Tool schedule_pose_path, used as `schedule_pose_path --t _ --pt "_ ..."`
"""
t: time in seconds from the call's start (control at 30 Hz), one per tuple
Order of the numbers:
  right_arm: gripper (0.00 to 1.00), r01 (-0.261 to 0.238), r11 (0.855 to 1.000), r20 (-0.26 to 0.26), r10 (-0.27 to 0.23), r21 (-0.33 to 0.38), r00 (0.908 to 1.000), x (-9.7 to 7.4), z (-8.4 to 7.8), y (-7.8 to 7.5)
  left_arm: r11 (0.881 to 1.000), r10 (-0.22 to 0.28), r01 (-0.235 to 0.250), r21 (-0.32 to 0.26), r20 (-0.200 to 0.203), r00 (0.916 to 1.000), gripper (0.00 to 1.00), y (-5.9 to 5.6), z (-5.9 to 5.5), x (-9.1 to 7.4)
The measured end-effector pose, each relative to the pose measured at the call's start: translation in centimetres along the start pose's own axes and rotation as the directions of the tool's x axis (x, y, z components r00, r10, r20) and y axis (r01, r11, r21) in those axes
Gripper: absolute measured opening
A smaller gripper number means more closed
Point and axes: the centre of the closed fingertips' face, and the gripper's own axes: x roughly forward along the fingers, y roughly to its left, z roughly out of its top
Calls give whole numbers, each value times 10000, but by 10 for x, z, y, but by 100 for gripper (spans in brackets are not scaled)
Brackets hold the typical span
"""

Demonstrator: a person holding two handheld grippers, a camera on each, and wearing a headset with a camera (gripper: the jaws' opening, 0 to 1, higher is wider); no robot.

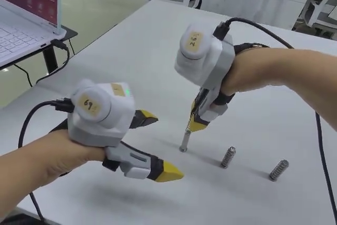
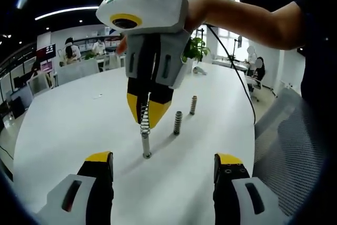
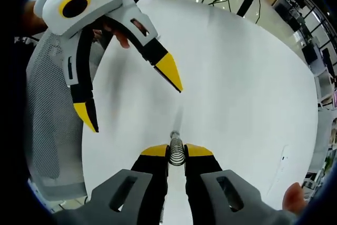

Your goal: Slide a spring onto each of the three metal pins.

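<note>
Springs already sit on two of the three pins: the middle pin (image 1: 227, 157) and the far-right pin (image 1: 278, 169) stand apart from each other on the white table (image 1: 131, 51), each sheathed in its coil. The third pin (image 1: 184, 143), left of them in the head view, is bare along its lower part. The right gripper (image 1: 196, 125) points down right above it, its jaws pinched tight on the last spring (image 2: 144, 122). The spring's lower end meets the pin's top (whether the tip has entered the coil is too small to tell). In the right gripper view the yellow fingertips (image 3: 158, 151) press the coil from both sides, with the pin a blur just beyond. The left gripper (image 1: 158, 144) hovers low over the table nearer the person, just left of the third pin, jaws spread wide and holding nothing. In its own view the two tips rise on either side of that pin's base. Beyond the table's left edge a laptop (image 1: 21, 19) rests on a stand.
</note>
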Motion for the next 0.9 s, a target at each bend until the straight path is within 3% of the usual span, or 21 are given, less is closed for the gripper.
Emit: schedule_pose_path --t 0.43,0.9 --pt "9 -151 9998 21 151 119 9999 13 3 -9 10000 -83 83 -22 -10 10000 72 -1 -1 0" --pt "9 -133 9999 46 133 100 9999 11 4 -9 9999 -117 117 9 -28 9999 70 -1 -1 0"
